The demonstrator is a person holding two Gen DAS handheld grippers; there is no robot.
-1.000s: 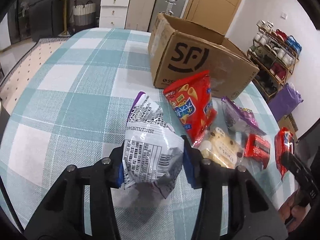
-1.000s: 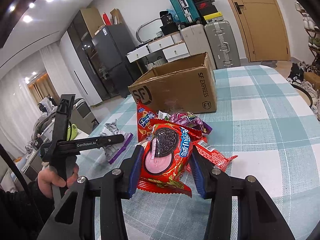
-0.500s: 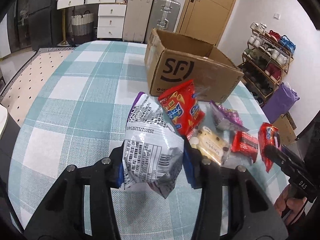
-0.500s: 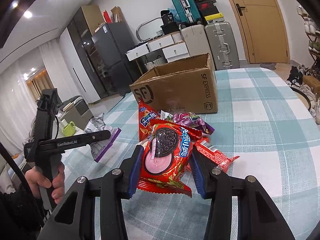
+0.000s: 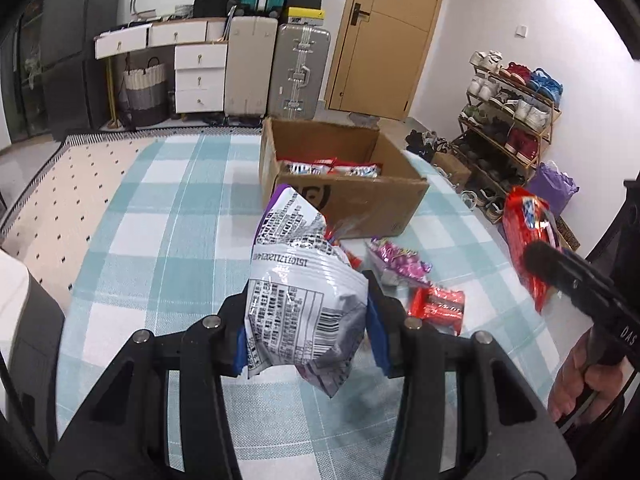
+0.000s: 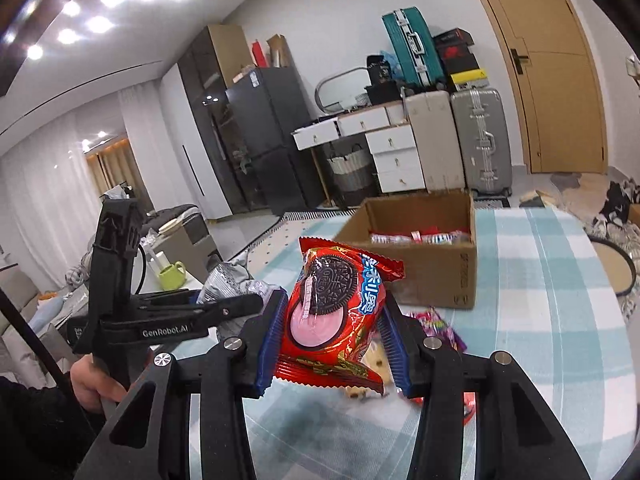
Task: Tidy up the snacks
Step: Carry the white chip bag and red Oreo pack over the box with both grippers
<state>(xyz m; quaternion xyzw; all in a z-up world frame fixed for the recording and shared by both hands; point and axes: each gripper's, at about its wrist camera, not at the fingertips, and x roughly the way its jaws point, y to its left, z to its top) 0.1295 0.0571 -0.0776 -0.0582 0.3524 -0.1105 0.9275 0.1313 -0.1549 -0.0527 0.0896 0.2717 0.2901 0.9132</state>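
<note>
Your left gripper (image 5: 306,330) is pinching the silver bag (image 5: 302,300), holding it off the table (image 5: 160,240), short of the box (image 5: 340,184). Your right gripper (image 6: 332,340) is clamping the red Oreo pack (image 6: 334,312), also short of the box (image 6: 424,248). The box top is standing open, packets already lying inside, near wall facing you. Bare tablecloth is lying left of the box; loose snacks (image 5: 438,304) are sitting just in front of it. The silver bag is looking crumpled, barcode side up, purple trim.
</note>
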